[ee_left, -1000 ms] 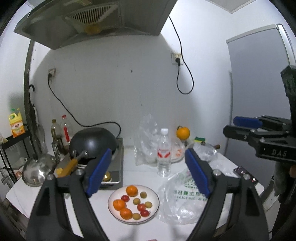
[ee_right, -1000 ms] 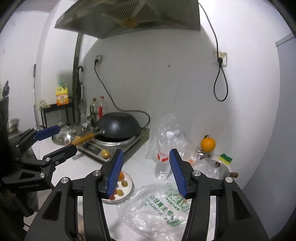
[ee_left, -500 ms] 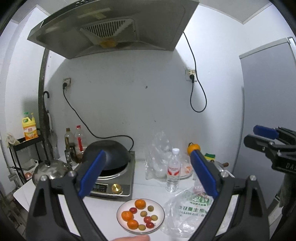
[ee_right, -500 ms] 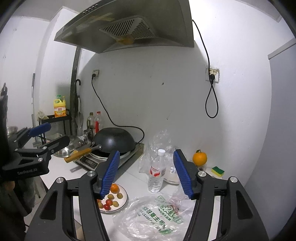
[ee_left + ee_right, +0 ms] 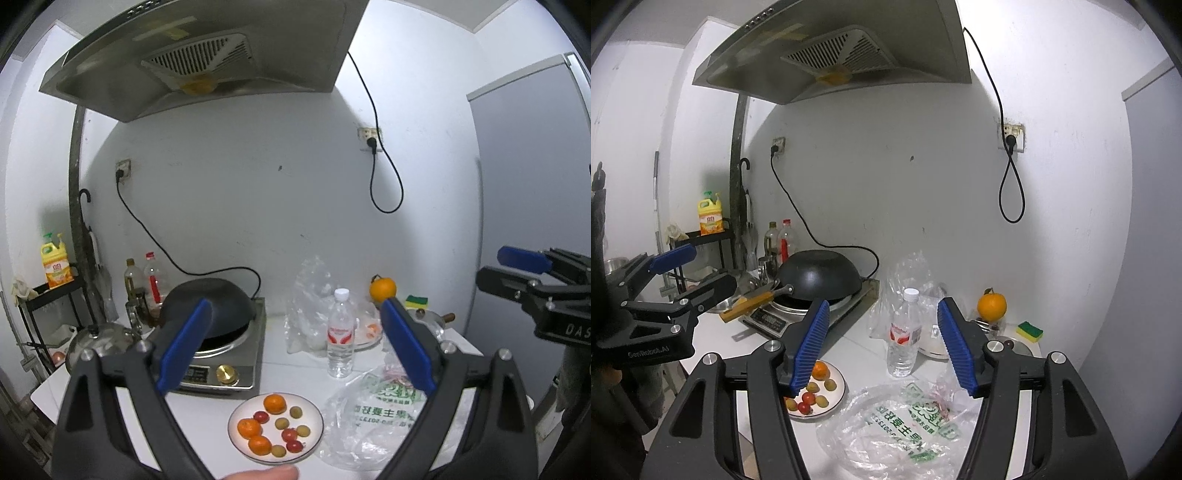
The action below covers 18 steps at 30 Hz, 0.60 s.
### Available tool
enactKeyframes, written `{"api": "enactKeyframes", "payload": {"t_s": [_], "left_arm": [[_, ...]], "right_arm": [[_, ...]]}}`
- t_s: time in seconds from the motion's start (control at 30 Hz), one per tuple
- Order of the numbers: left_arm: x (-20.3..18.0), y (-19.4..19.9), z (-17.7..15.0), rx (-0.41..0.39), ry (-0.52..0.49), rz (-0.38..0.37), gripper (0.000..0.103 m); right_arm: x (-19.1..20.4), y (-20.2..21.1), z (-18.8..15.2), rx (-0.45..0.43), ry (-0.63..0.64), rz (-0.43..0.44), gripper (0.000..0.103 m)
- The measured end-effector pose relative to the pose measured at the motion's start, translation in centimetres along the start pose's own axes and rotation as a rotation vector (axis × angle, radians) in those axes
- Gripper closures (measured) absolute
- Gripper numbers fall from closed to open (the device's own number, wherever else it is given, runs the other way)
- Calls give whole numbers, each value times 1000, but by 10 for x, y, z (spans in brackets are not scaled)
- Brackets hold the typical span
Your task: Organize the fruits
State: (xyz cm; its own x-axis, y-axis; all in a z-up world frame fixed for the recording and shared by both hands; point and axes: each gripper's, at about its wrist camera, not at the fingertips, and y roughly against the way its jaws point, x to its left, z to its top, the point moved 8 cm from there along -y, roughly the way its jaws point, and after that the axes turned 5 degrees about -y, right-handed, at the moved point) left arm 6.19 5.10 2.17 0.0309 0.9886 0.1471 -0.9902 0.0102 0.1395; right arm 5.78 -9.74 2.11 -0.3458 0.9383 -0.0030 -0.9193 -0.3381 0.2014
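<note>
A white plate [image 5: 236,415] near the counter's front edge holds three small oranges [image 5: 274,403], red cherry tomatoes [image 5: 289,434] and pale green fruits [image 5: 296,412]. In the right wrist view the same plate [image 5: 839,395] is partly hidden behind my left finger. A larger orange [image 5: 383,290] [image 5: 991,306] stands at the back right. My left gripper [image 5: 295,306] hangs open above and before the plate, nothing between its pads. My right gripper [image 5: 882,302] is open too, over a crumpled plastic bag [image 5: 905,428] [image 5: 373,417]. Each gripper appears in the other's view: the right gripper [image 5: 491,265] and the left gripper [image 5: 709,267].
A water bottle [image 5: 340,332] stands behind the plate. A black wok [image 5: 221,299] sits on an induction cooker [image 5: 221,373] at the left, with a steel kettle [image 5: 96,343] beyond. A sponge [image 5: 416,301] lies at the back right. A thumb [image 5: 266,472] shows at the bottom edge.
Both grippers have risen and drawn back, so the plate and counter sit lower and smaller in view and the hood fills the top. Both pairs of jaws stand wider than a second ago.
</note>
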Motion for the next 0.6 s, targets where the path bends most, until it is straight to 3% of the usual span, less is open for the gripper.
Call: {"api": "enactKeyframes", "payload": {"t_s": [0.6], "left_arm": [[-17, -4, 0, 3, -21, 6, 9]], "right_arm": [[-13, 1, -4, 11, 8, 5, 39]]}}
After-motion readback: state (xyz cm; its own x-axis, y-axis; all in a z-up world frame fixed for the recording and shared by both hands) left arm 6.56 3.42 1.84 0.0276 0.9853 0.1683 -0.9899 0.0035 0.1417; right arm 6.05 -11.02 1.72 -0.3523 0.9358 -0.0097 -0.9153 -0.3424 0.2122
